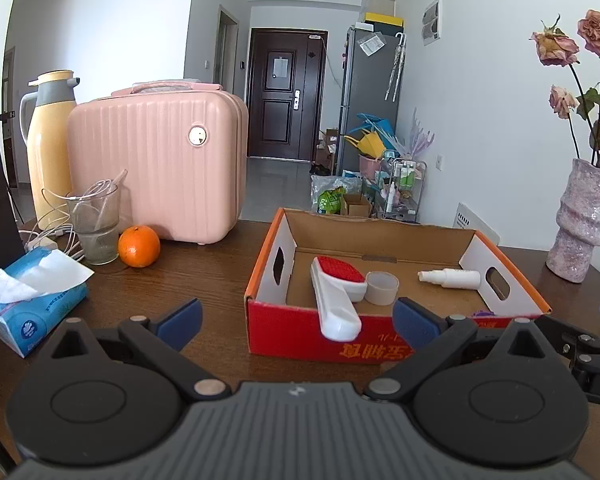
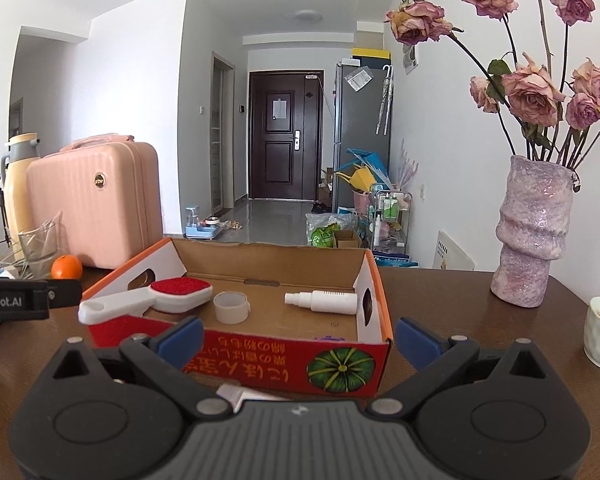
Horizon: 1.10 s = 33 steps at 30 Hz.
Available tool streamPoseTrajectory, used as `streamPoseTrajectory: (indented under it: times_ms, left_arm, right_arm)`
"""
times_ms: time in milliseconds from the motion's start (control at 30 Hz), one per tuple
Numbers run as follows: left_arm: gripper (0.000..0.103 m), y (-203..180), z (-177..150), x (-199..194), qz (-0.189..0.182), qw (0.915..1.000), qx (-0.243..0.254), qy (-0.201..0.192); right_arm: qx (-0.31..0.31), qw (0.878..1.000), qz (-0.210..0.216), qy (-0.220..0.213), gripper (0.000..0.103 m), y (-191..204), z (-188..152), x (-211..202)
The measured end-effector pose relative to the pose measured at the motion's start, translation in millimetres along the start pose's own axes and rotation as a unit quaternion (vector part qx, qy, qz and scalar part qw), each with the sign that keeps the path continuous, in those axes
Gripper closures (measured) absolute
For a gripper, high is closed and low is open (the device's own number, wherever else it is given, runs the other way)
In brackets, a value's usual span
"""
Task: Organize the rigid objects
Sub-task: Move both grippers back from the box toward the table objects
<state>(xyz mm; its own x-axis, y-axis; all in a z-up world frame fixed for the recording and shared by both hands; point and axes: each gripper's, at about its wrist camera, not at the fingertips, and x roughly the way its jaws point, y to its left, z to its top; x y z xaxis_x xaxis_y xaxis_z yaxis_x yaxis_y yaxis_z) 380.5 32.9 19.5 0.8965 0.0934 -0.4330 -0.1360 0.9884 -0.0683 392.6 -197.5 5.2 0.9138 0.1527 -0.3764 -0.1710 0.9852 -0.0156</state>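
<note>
Lint brush [image 1: 334, 300] handle overhangs the box [image 1: 384, 236] near wall, pointing toward the nearer, released, empty left hand-held gripper [image 1: 298, 318].

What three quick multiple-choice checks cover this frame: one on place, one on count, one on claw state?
1. Where is the round orange fruit?
A. in the box
B. on the table beside the clear glass
C. on the pink suitcase

2. How many items show clearly inside the red cardboard box?
A. three
B. one
C. six

3. Left claw?
A. shut on brush
B. open, empty
C. out of view

Key: B, it sits on wood by the glass; A, lint brush, tape roll, spray bottle; B, fingers spread wide.
</note>
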Motion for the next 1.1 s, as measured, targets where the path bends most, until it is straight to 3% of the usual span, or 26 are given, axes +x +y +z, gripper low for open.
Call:
streamPoseTrajectory:
  times_ms: [633, 1100]
  left_arm:
    - [0.0, 1, -42, -58, -0.014, 0.9995, 0.023, 0.016]
    - [0.0, 8, -82, -94, -0.026, 0.9981, 0.042, 0.036]
  right_arm:
    - [-0.014, 1.0, 0.016, 0.006, 0.001, 9, -37, -57]
    - [-0.002, 0.999, 0.018, 0.039, 0.001, 11, -81, -96]
